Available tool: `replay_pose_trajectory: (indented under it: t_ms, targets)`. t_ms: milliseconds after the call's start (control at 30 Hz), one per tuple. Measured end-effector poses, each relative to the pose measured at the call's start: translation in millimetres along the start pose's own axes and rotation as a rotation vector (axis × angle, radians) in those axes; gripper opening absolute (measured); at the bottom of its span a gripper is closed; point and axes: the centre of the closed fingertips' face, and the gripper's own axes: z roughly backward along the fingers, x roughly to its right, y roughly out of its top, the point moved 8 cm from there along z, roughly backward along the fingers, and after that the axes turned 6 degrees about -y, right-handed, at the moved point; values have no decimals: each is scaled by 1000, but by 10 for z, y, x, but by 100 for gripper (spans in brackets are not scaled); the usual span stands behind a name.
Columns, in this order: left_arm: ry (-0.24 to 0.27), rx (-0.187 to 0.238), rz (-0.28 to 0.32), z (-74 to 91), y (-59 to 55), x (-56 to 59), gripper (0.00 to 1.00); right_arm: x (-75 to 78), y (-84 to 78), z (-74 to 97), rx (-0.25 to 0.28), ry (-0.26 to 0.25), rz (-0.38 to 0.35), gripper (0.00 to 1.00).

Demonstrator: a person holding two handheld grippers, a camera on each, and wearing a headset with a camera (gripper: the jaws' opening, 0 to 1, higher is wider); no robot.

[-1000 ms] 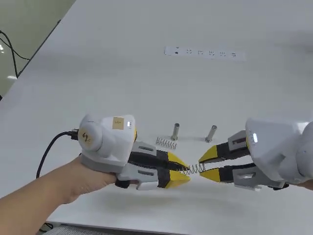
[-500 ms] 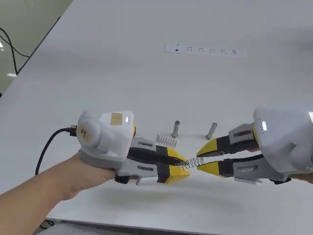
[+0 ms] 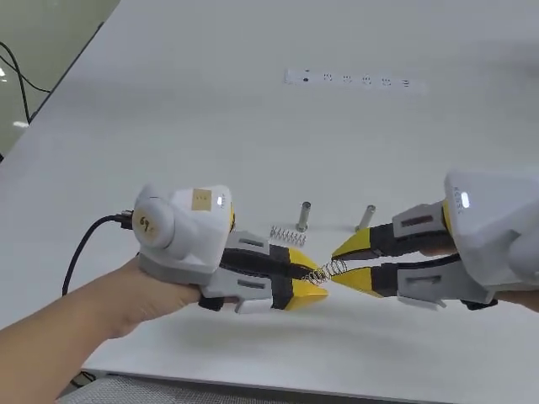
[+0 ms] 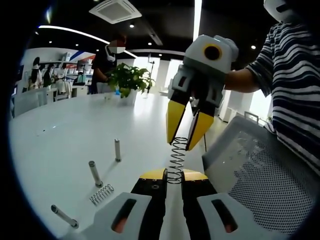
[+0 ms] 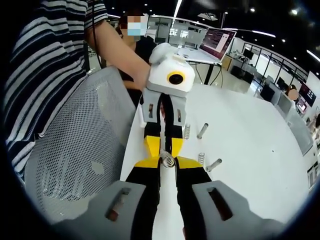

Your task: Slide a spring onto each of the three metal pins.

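My left gripper (image 3: 316,284) clenches one spring (image 3: 327,271), centre frame; my right gripper (image 3: 337,267) stands parted round its free end; the pins (image 4: 117,149) on the bench (image 3: 253,126) look bare; by my judgement all three remain outstanding.

This is an open-plan office. A long white desk (image 3: 253,126) carries a power strip (image 3: 347,81) near its far edge, and a mesh office chair (image 5: 75,150) stands at its near edge. Overhead are a ceiling air-conditioning unit (image 4: 116,10) and strip lights (image 4: 197,15). A potted plant (image 4: 129,80), a lit monitor (image 5: 218,44) and people at other desks are also in view.
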Motion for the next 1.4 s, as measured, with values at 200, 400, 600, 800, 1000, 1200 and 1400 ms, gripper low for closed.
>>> replay_pose_trajectory:
  t_ms: [200, 400, 600, 800, 1000, 1200, 1400]
  targets:
    - [-6, 0, -1, -20, 16, 32, 8, -16, 100, -29, 55, -18, -24, 12]
    - [-8, 1, -3, -23, 28, 45, 8, -25, 163, -65, 74, -23, -7, 12]
    - [-6, 5, -5, -25, 47, 51, 8, -25, 199, -82, 90, -34, 12, 12]
    - [-6, 7, -7, -33, 54, 45, 8, -35, 230, -108, 101, -38, 44, 12]
    - [7, 7, -8, -4, 58, 17, 8, -29, 221, -106, 122, -58, 63, 12]
    - [17, 11, -6, 4, 65, -2, 8, -11, 225, -114, 130, -68, 95, 12]
    - [27, 7, -1, 15, 61, -32, 8, 34, 208, -121, 129, -73, 117, 12]
